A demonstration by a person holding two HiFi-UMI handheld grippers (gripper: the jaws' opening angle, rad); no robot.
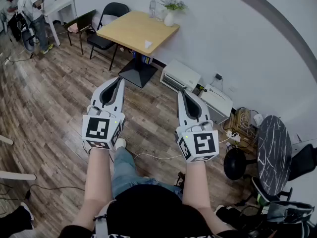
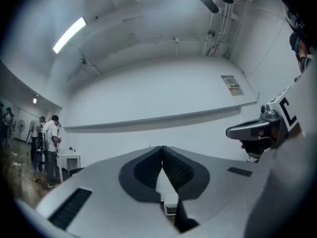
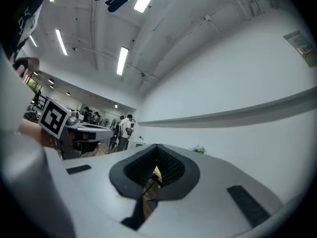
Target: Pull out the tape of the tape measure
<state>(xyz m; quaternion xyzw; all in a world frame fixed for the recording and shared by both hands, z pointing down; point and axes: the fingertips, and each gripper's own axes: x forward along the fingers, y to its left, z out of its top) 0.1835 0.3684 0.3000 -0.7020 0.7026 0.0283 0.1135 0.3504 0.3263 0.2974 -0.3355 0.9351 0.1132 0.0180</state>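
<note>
No tape measure can be made out in any view — neither on the floor [image 1: 44, 108] nor between the fingers. The left gripper [image 1: 118, 81] and the right gripper [image 1: 185, 94] are held side by side at mid-frame, pointed up-frame, each with its fingers pressed fully together on nothing. The wooden bench [image 1: 130, 31] at upper centre is judged the likeliest place for it; a small white thing [image 1: 147, 44] lies there, too small to be named. If it is there, it lies up-frame of both grippers, the left gripper being the nearer — its long axis cannot be told.
</note>
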